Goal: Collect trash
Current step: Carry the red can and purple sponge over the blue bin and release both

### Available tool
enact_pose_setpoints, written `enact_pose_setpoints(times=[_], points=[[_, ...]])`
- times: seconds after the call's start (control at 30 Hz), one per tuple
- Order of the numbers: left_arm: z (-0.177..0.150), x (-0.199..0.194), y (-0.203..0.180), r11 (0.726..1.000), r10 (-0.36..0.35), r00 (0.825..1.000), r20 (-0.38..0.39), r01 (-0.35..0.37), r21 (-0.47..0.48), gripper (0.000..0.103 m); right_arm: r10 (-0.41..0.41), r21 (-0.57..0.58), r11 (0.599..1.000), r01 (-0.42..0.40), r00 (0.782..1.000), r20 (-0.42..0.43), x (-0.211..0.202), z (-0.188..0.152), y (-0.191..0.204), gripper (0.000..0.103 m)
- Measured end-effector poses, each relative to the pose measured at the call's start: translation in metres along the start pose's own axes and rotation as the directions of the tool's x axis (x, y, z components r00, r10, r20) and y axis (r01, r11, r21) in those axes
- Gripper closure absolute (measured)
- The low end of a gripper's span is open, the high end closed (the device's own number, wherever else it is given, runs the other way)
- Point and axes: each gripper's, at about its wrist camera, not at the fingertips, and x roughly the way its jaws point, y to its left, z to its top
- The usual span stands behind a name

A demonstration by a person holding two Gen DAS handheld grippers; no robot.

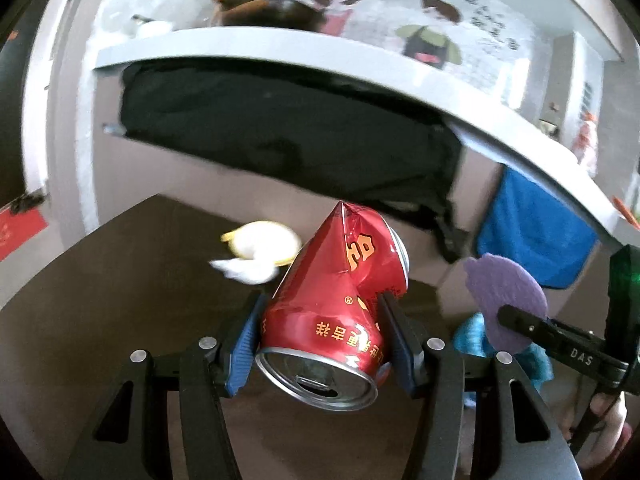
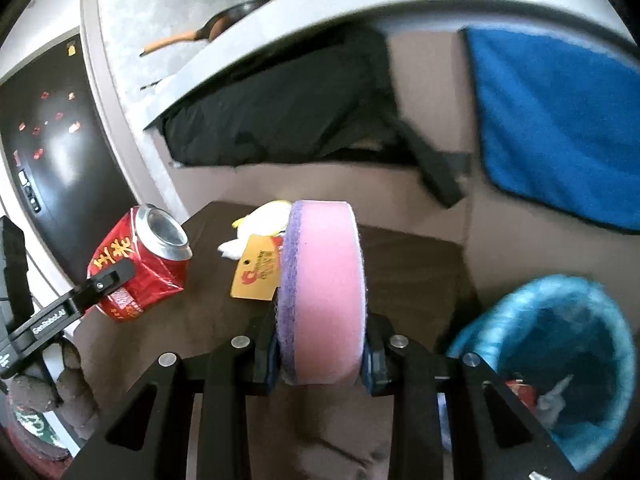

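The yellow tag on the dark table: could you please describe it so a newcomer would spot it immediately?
Find the dark brown table below the grey counter. Near its far edge, beside crumpled white and yellow scraps, lies the yellow tag. It alone is flat, with a red logo and a punched hole.

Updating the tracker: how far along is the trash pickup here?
Done: the blue bin already holds some scraps. In hand: the left gripper grips a crushed red can, and the right gripper clamps a pink sponge; neither is over the bin yet. Left: a yellow card and a white-and-yellow scrap lie on the dark table.
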Motion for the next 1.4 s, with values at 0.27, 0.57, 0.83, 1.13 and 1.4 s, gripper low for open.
enact_pose_setpoints(times=[0.27, 0.57, 0.83, 1.13, 1.4], points=[[0.005, 0.003, -0.084, 0.986, -0.126, 0.992, 0.009, 0.124, 0.112, 0.046, -0.125, -0.009, 0.992, 0.126, 0.987, 0.097, -0.073, 0.004, -0.035, 0.075], [0.009, 0.013, -0.18, 0.95, -0.238, 0.971, 0.021, 0.229, 0.214, 0.046, -0.261, 0.016, 0.965, 0.261, 0.954, 0.146, -0.122, -0.001, -0.082, 0.075], [0.002, 0.025, -0.233, 0.918, -0.294, 0.956, 0.01, 0.28, 0.282, 0.046, -0.326, 0.052, 0.945, 0.322, 0.935, 0.141, -0.138, -0.012, -0.116, 0.075], [-0.019, 0.055, -0.248, 0.913, -0.301, 0.953, -0.042, 0.3, 0.278, 0.046, -0.341, 0.103, 0.938, 0.33, 0.933, 0.115, -0.131, -0.026, -0.141, 0.075], [-0.046, 0.092, -0.246, 0.917, -0.274, 0.953, -0.128, 0.299, 0.265, 0.046, -0.328, 0.132, 0.939, 0.318, 0.943, 0.062, -0.104, -0.042, -0.158, 0.075]])
